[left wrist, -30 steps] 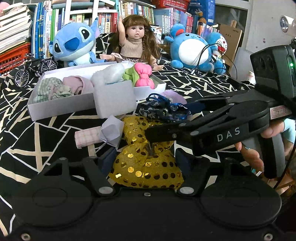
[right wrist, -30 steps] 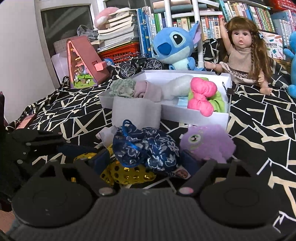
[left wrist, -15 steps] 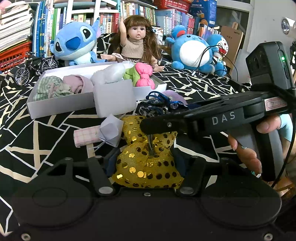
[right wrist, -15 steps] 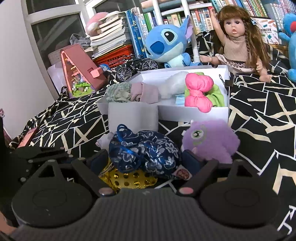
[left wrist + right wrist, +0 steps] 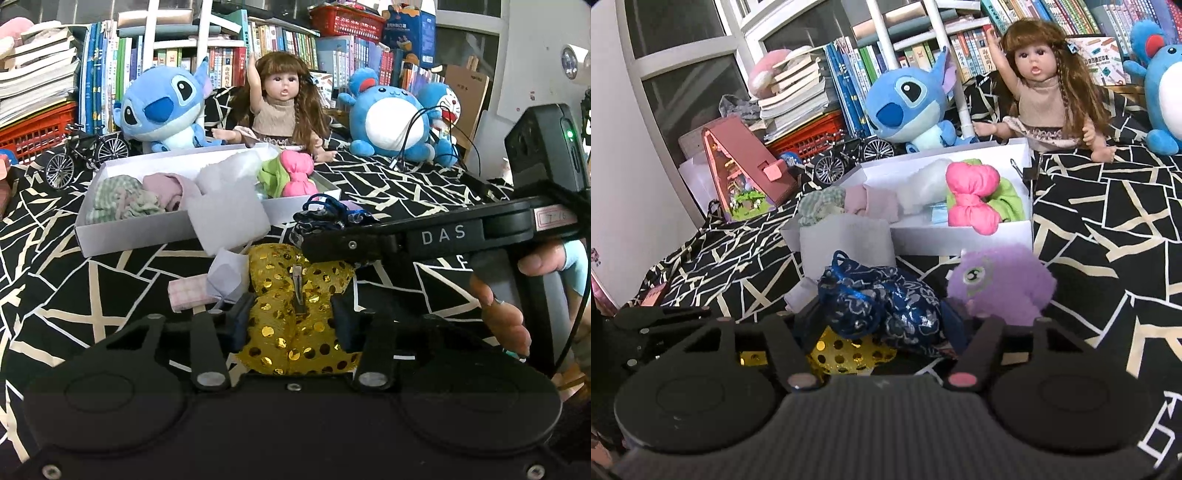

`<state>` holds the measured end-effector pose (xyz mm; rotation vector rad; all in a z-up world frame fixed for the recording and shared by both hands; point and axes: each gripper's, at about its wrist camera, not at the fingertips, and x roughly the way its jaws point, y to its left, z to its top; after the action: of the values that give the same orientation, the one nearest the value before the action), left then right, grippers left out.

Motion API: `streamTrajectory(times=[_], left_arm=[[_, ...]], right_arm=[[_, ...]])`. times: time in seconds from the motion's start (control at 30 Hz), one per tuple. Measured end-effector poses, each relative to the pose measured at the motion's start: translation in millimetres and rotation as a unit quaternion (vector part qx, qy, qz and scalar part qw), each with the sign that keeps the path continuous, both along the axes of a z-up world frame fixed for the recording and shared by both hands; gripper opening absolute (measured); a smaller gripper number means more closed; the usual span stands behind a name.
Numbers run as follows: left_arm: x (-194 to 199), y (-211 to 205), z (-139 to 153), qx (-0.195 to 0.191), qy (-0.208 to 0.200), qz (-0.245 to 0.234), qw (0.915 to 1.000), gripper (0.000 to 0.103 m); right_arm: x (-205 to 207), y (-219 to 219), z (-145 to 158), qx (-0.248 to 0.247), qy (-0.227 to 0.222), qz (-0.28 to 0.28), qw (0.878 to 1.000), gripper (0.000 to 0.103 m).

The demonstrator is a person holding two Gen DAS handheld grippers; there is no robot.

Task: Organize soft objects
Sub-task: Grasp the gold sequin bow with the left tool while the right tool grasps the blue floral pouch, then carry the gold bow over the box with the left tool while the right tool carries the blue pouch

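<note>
A gold sequin bow [image 5: 295, 317] with a metal clip lies on the black patterned cloth. My left gripper [image 5: 291, 321] has its jaws closing, and both pads press the bow's waist. Just beyond it sits a dark blue patterned fabric pouch [image 5: 879, 306]. My right gripper [image 5: 881, 325] is closing too, its pads against the pouch's sides. In the left wrist view the right gripper reaches in from the right, held by a hand [image 5: 498, 314]. A purple plush [image 5: 1001, 284] lies right of the pouch. The white box [image 5: 122, 236] behind holds cloths and a pink bow [image 5: 971, 199].
A white foam piece [image 5: 229, 225] leans on the box front, with a pink checked cloth [image 5: 186, 295] and a pale folded scrap [image 5: 229, 277] below it. Behind stand a blue plush [image 5: 162, 107], a doll [image 5: 284, 107], a model bicycle [image 5: 85, 151] and bookshelves.
Both grippers' fingers have drawn inward, the left onto the gold bow and the right onto the blue pouch. The right wrist view has tilted as that gripper rolled.
</note>
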<state>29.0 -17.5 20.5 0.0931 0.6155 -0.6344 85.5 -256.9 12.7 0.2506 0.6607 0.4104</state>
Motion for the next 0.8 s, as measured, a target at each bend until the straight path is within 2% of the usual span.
streamTrajectory(times=[0.8], left_arm=[[-1.5, 11.2, 30.2, -0.036, -0.025, 0.011, 0.9990, 0.042]], right_arm=[[-11.3, -12.5, 28.6, 0.011, -0.044, -0.023, 0.999, 0.063]])
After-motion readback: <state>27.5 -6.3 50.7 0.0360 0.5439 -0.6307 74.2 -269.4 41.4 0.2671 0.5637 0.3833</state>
